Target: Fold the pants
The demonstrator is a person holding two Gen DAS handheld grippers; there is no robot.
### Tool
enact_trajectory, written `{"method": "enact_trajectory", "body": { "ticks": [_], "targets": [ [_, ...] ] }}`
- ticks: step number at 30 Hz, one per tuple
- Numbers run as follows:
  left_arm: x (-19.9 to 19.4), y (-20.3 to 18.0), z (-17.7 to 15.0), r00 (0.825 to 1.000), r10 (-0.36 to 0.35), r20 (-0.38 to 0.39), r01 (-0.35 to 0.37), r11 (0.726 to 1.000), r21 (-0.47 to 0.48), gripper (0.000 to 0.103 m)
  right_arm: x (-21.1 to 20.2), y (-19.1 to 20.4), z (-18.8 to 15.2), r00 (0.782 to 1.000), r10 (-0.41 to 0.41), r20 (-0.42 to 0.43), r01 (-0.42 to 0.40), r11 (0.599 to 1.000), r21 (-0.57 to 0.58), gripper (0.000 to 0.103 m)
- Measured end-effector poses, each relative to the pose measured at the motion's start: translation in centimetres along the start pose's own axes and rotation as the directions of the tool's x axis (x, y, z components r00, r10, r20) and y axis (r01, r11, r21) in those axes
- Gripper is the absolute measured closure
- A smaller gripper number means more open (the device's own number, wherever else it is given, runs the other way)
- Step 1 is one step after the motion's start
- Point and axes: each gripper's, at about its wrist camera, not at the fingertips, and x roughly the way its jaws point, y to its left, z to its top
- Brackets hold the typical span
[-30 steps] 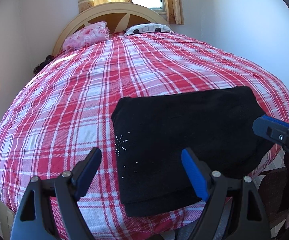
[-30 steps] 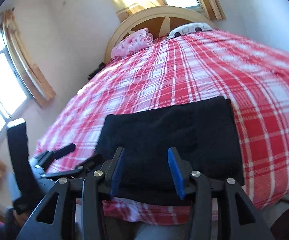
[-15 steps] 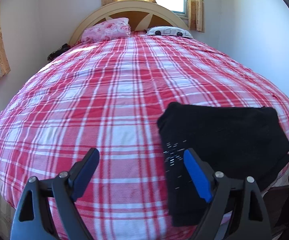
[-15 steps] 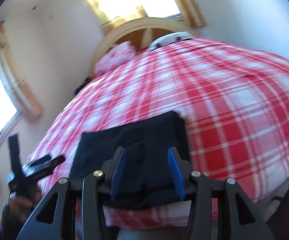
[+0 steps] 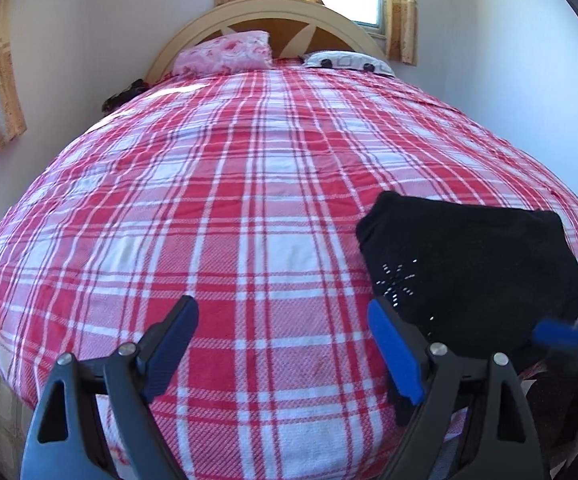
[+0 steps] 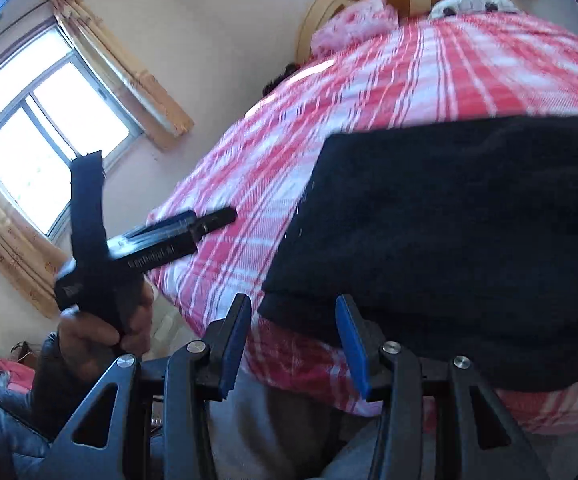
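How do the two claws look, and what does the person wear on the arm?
Both the left claw and the right claw have black plastic frames with triangular cut-outs, silver round screws and blue pads on the fingers. In the right wrist view the left claw carries white lettering, too blurred to read. A dark sleeve covers the forearm.

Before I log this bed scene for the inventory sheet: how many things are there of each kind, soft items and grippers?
Folded black pants: 1
Pillows: 2, pink floral pillow and white patterned pillow
Plaid bedspread: 1
Grippers: 2, left gripper and right gripper, both open and empty
Total: 6
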Motion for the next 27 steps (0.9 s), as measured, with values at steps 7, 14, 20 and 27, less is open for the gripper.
{"method": "enact_trajectory", "body": {
  "ticks": [7, 14, 20, 27],
  "targets": [
    [2.8, -1.9, 2.6, 0.993, -0.117, -0.033, 0.116, 0.992, -0.042, 0.014, -8.6, -4.7, 2.5, 0.918, -0.302, 0.257, 0.290, 0.953, 0.085, 0.055],
    [5.4, -3.9, 2.4, 0.987, -0.138, -0.083, 0.134, 0.990, -0.052, 0.014, -11.1, -11.8, 1.9, 0.864, -0.434, 0.254, 0.362, 0.888, 0.284, 0.052],
    [6.8, -3.4, 1.7, 0.975, -0.185, -0.123, 0.167, 0.975, -0.144, 0.008, -9.4, -16.4, 0.3, 0.907, -0.323, 0.272, 0.182, 0.880, 0.439, 0.048],
    [6.7, -2.5, 1.6, 0.973, -0.208, -0.103, 0.185, 0.963, -0.196, 0.007, -9.1, -16.8, -0.1, 0.945, -0.183, 0.271, 0.064, 0.917, 0.393, 0.042]
  ]
}}
